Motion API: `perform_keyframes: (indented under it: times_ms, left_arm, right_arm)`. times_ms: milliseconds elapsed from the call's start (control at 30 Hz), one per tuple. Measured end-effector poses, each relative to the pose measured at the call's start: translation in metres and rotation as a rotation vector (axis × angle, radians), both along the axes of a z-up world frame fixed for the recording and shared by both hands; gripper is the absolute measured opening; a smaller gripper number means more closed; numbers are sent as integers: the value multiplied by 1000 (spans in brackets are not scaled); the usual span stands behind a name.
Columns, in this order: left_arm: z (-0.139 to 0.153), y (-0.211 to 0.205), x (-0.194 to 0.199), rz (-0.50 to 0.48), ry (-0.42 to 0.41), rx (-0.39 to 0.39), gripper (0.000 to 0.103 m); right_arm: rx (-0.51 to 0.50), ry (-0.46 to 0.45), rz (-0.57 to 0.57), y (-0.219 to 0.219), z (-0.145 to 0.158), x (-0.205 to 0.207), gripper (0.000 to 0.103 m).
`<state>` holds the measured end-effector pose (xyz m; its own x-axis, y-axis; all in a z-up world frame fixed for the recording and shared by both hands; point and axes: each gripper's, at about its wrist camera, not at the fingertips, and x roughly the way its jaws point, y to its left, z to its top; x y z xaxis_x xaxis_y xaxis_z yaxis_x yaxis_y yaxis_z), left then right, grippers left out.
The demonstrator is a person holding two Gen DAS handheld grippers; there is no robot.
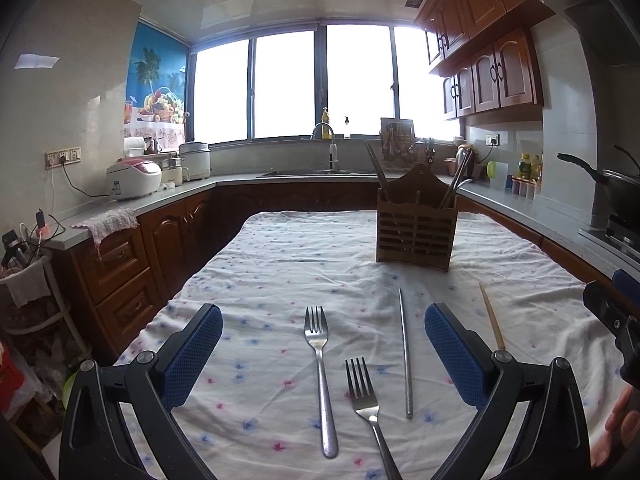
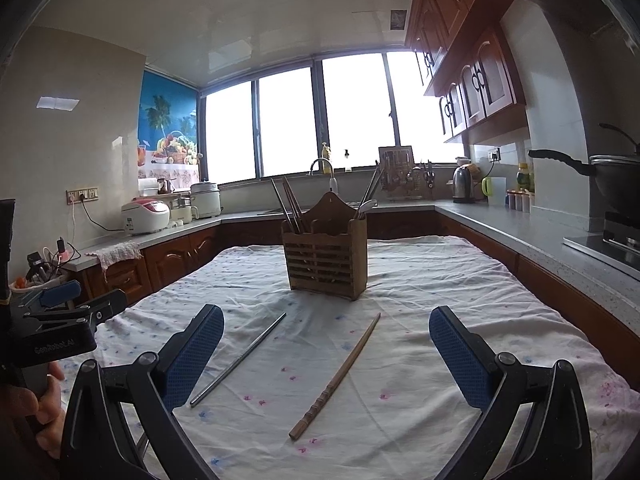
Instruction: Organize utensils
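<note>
Two steel forks lie on the flowered tablecloth (image 1: 280,264): one fork (image 1: 321,376) to the left, a second fork (image 1: 370,408) nearer me. A steel chopstick (image 1: 405,354) lies to their right and a wooden chopstick (image 1: 493,322) further right. My left gripper (image 1: 324,354) is open above the forks. In the right wrist view the steel chopstick (image 2: 239,359) and wooden chopstick (image 2: 337,376) lie between the fingers of my open right gripper (image 2: 326,356). A wooden slatted utensil holder (image 1: 414,224) stands behind, holding chopsticks and a spoon; it also shows in the right wrist view (image 2: 325,250).
Kitchen counters wrap around the table, with a rice cooker (image 1: 134,178), sink faucet (image 1: 326,140), kettle (image 2: 464,184) and a wok (image 2: 612,178) on the stove at right. The left gripper's body (image 2: 60,320) shows at the left edge of the right wrist view.
</note>
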<state>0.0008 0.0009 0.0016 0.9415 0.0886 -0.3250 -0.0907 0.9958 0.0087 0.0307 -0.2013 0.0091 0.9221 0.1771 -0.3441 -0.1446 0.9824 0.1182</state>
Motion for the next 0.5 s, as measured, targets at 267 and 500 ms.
perform_keyframes:
  times_ms: [267, 500]
  left_arm:
    - [0, 1, 3, 8, 7, 5, 102]
    - [-1, 1, 2, 3, 3, 5, 102]
  right_arm:
    - [6, 8, 1, -2, 0, 2, 103]
    - [9, 7, 0, -4, -2, 1, 103]
